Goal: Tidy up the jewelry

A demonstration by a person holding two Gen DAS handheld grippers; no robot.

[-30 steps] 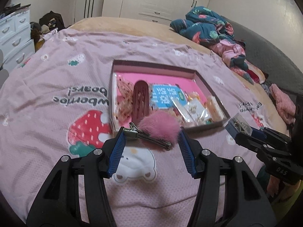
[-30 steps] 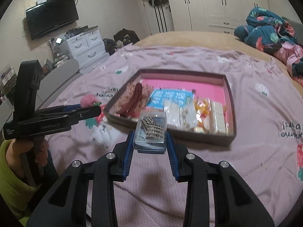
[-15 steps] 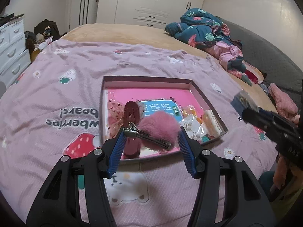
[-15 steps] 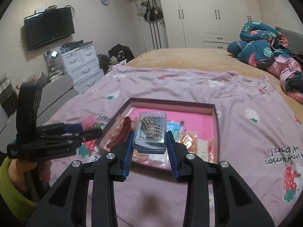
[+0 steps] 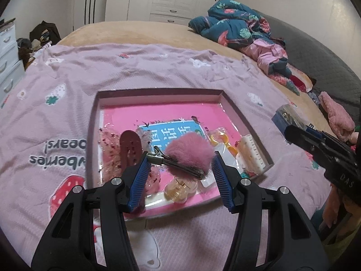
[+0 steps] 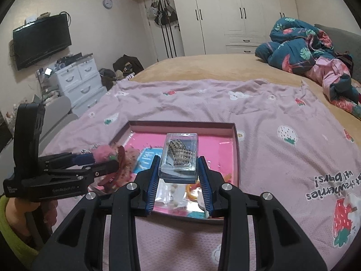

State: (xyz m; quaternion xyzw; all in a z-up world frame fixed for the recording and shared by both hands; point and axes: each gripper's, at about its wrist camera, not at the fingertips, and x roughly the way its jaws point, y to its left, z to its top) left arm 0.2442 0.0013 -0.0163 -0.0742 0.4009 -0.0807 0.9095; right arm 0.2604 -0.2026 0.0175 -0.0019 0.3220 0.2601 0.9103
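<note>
Jewelry tray (image 5: pixel 234 110): shallow rectangular box, dark rim, pink floor, lying flat on the lilac strawberry-print blanket (image 5: pixel 67 85) on the bed. All positions below are given relative to this tray.

Left gripper (image 5: pixel 180 158): jaws partly open, blue pads pressing on a pink pom-pom hair clip (image 5: pixel 188 152). The clip lies crosswise between the pads, its metal end at the left pad and the fluffy ball toward the right pad. Clip is held in the air above the tray's near half, not touching the contents.

Right gripper (image 6: pixel 178 171): jaws fairly narrow, clamped on the two sides of a small clear plastic box (image 6: pixel 180 155) with sparkly clips inside. Box is upright, lid up, held above the tray's near-middle. In the left wrist view the same gripper is out past the tray's right edge.

Inside the tray:
- dark red perforated hair clip (image 5: pixel 130 146), left side
- glittery translucent clips (image 5: pixel 108 144) beside it, against the left wall
- blue printed card (image 5: pixel 173 131), centre of the floor
- amber claw clip (image 5: pixel 180 190), near edge
- cream comb-like clip (image 5: pixel 252 153), near-right corner
- orange rings in a clear bag (image 5: pixel 220 140), right of the card

A hand in a yellow-green sleeve (image 6: pixel 11 230) holds the left gripper's handle, left of the tray.
</note>
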